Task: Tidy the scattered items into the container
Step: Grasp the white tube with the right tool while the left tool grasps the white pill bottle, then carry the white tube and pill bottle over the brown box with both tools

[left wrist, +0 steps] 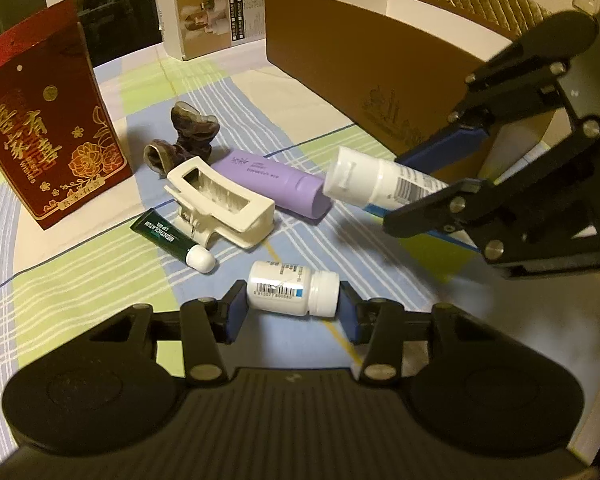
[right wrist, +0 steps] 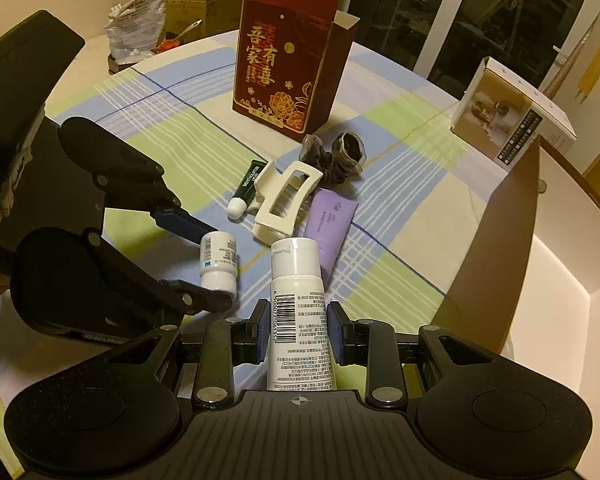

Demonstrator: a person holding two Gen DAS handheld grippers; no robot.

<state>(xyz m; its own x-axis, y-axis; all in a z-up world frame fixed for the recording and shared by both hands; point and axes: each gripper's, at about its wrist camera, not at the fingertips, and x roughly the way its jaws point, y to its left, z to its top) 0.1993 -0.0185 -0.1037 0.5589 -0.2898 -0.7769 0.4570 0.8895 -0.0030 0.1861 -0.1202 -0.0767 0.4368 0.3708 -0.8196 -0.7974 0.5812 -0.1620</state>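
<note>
A small white pill bottle (left wrist: 294, 288) (right wrist: 218, 264) lies on its side on the checked tablecloth. My left gripper (left wrist: 293, 314) (right wrist: 198, 260) has its blue pads against the bottle's base and cap. My right gripper (right wrist: 298, 332) (left wrist: 400, 192) is shut on a white tube with a barcode (right wrist: 300, 300) (left wrist: 364, 180), held above the cloth with its cap pointing forward. The brown container with a white inside (left wrist: 380, 72) (right wrist: 496, 264) stands right beside the right gripper. A cream hair claw (left wrist: 220, 204), a purple tube (left wrist: 272, 184), a green lip balm tube (left wrist: 168, 236) and a dark hair tie (left wrist: 188, 136) lie clustered.
A tall red gift box (left wrist: 48, 132) (right wrist: 292, 68) stands upright behind the cluster. A white product carton (left wrist: 216, 12) (right wrist: 508, 124) sits at the far table edge. Bags and cardboard boxes (right wrist: 172, 8) are piled beyond the round table.
</note>
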